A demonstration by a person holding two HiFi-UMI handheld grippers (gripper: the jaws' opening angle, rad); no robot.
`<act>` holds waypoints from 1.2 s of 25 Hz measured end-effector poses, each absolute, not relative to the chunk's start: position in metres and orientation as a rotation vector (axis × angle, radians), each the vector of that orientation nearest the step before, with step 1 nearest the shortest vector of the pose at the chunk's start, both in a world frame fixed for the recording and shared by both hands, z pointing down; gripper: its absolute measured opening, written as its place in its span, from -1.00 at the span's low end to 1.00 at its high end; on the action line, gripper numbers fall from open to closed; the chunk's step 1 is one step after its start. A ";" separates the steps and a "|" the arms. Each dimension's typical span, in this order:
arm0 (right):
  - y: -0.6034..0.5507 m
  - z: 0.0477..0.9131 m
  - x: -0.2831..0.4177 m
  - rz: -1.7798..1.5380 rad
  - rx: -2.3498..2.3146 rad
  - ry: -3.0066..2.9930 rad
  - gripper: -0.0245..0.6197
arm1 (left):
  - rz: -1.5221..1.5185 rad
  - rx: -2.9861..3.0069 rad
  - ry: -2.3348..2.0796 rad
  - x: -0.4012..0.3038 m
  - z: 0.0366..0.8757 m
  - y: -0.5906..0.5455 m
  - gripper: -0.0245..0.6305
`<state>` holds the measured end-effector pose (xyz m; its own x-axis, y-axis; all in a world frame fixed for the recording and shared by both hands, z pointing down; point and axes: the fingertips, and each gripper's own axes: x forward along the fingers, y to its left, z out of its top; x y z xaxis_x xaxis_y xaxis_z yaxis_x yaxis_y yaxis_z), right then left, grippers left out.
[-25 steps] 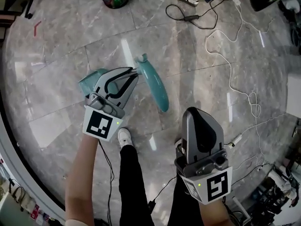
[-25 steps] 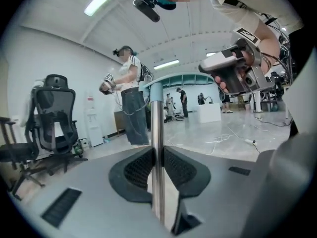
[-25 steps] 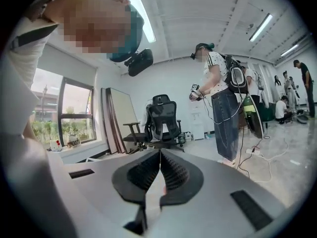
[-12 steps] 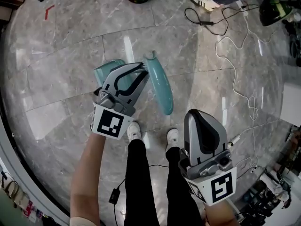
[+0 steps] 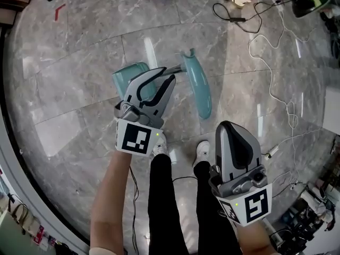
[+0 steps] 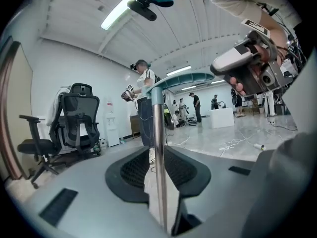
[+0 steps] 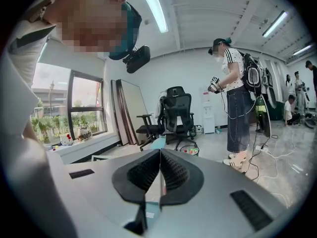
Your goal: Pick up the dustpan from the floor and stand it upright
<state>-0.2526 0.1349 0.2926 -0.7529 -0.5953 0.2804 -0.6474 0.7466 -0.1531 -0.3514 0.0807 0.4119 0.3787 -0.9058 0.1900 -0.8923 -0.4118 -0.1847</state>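
Glossy grey marble floor [image 5: 74, 62] reflects ceiling strip lights in an open office room. The teal dustpan [image 5: 130, 74] is over this floor, its metal pole [image 6: 158, 148] clamped between the nearly closed jaws of the left claw [image 5: 166, 76]. The long axis runs from the pan out to the long teal grip [image 5: 197, 86], which points away from the pan toward a white cable [image 5: 276, 97]; possibly the pan is off the tiles. Near the dustpan, closer to the person, the right claw [image 5: 229, 127] is fully closed and empty.
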 end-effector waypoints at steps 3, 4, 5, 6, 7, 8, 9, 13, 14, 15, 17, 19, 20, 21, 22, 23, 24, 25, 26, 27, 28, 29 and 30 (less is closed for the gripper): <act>0.141 0.290 -0.251 0.342 0.996 -2.727 -0.87 | -0.450 -2.545 1.688 -0.358 0.414 0.092 -0.68; 0.143 0.288 -0.249 0.336 1.003 -2.727 -0.87 | -0.463 -2.549 1.692 -0.360 0.414 0.100 -0.70; 0.146 0.283 -0.248 0.330 1.008 -2.728 -0.87 | -0.475 -2.555 1.700 -0.361 0.412 0.110 -0.79; 0.148 0.277 -0.247 0.323 1.014 -2.733 -0.87 | -0.485 -2.565 1.710 -0.363 0.408 0.122 -0.89; 0.150 0.268 -0.246 0.314 1.017 -2.740 -0.87 | -0.500 -2.577 1.723 -0.363 0.400 0.134 -0.89; 0.152 0.257 -0.245 0.303 1.018 -2.746 -0.87 | -0.521 -2.591 1.738 -0.362 0.390 0.148 -0.89; 0.155 0.243 -0.243 0.295 1.020 -2.752 -0.87 | -0.543 -2.602 1.760 -0.360 0.376 0.162 -0.89; 0.173 0.174 -0.225 0.374 1.037 -2.819 -0.87 | -0.193 -2.592 2.077 -0.341 0.273 0.210 -0.89; 0.179 0.155 -0.219 0.407 1.034 -2.847 -0.87 | -0.038 -2.564 2.163 -0.334 0.240 0.219 -0.89; 0.188 0.136 -0.212 0.424 1.025 -2.871 -0.87 | 0.045 -2.544 2.195 -0.325 0.208 0.230 -0.89; 0.215 0.097 -0.190 0.402 1.000 -2.899 -0.87 | 0.077 -2.539 2.168 -0.296 0.145 0.260 -0.89; 0.250 0.054 -0.157 0.348 0.968 -2.917 -0.87 | 0.060 -2.523 2.130 -0.260 0.086 0.295 -0.89; 0.265 0.031 -0.136 0.316 0.953 -2.930 -0.87 | 0.056 -2.501 2.118 -0.241 0.058 0.309 -0.89; 0.278 0.007 -0.114 0.281 0.941 -2.946 -0.87 | 0.054 -2.473 2.107 -0.220 0.030 0.319 -0.89; 0.288 -0.018 -0.091 0.247 0.932 -2.962 -0.87 | 0.054 -2.447 2.096 -0.199 0.004 0.327 -0.89; 0.298 -0.041 -0.068 0.214 0.923 -2.972 -0.87 | 0.051 -2.428 2.089 -0.177 -0.021 0.334 -0.89; 0.308 -0.062 -0.045 0.184 0.913 -2.977 -0.87 | 0.040 -2.422 2.086 -0.154 -0.043 0.342 -0.89; 0.319 -0.080 -0.024 0.158 0.902 -2.980 -0.87 | 0.028 -2.431 2.084 -0.133 -0.061 0.351 -0.89; 0.331 -0.096 -0.005 0.135 0.892 -2.982 -0.87 | 0.024 -2.449 2.078 -0.113 -0.077 0.362 -0.89; 0.345 -0.110 0.012 0.112 0.884 -2.986 -0.87 | 0.026 -2.463 2.069 -0.097 -0.091 0.375 -0.89; 0.361 -0.123 0.026 0.086 0.884 -2.994 -0.87 | 0.017 -2.469 2.057 -0.084 -0.102 0.390 -0.89; 0.376 -0.136 0.037 0.062 0.896 -3.008 -0.87 | -0.007 -2.465 2.044 -0.075 -0.111 0.407 -0.89; 0.390 -0.149 0.046 0.045 0.918 -3.024 -0.87 | -0.032 -2.456 2.035 -0.068 -0.121 0.424 -0.89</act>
<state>0.0457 0.3897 -0.1489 -0.8312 -0.5558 -0.0097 -0.5553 0.8310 -0.0327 -0.0678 0.4236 -0.1213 0.1861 -0.9814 0.0464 -0.9824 -0.1851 0.0244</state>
